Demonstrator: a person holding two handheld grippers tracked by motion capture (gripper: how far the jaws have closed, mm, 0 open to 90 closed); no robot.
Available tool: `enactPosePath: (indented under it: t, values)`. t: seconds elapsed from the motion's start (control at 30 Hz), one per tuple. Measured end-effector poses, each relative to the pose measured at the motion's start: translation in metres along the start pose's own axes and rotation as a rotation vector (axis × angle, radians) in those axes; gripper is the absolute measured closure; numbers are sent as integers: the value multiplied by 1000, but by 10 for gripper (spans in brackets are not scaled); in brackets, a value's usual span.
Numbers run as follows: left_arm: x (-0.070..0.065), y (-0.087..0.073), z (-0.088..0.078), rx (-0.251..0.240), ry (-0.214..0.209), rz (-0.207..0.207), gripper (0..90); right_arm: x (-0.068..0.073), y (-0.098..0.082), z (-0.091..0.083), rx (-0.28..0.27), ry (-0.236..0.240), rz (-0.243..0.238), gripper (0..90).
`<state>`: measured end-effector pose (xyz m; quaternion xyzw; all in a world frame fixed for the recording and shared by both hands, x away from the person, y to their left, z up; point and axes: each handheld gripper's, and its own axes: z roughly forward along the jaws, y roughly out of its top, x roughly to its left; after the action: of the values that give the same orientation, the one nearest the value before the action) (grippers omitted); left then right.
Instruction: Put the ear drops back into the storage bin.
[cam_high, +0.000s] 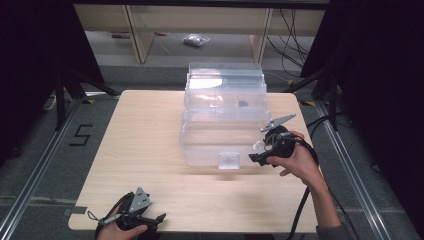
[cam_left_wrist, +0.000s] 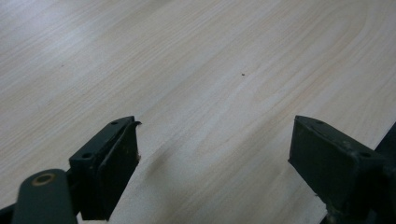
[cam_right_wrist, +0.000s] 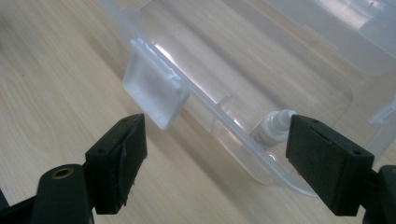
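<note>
Resting on the pale wooden table (cam_high: 150, 150), the clear plastic storage box (cam_high: 222, 135) with its hinged lid thrown back is seen near the twelve o'clock edge, its frosted front latch (cam_high: 229, 160) facing six o'clock, presumably so the inside can be reached from the person's side. At the box's near corner, toward four o'clock, the right gripper (cam_high: 256, 150) is held with jaws released and nothing between them, apparently aimed at the small white-capped bottle (cam_right_wrist: 275, 128) lying inside against the front wall. At seven o'clock, well apart from the box, the left gripper (cam_high: 159, 218) is parked low over the table, jaws likewise spread and empty, seemingly kept clear.
</note>
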<state>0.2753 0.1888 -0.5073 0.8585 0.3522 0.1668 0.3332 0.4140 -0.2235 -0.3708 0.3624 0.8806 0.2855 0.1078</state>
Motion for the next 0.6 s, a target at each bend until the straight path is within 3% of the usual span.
enactPosePath:
  t: [0.2,0.27,0.3,0.33,0.6]
  values:
    - [0,0,0,4,-3,-1,152,7,-9,-2,-42,15,-43,215]
    - [0,0,-1,-2,-4,6,152,13,-12,-3,-51,12,-6,215]
    - [1,0,-1,2,2,7,151,14,-13,-2,-71,16,-22,215]
    - [0,0,0,4,-2,2,152,16,-14,-3,-42,18,-9,211]
    - [0,0,-2,-13,0,5,152,23,-23,-1,-49,23,-29,206]
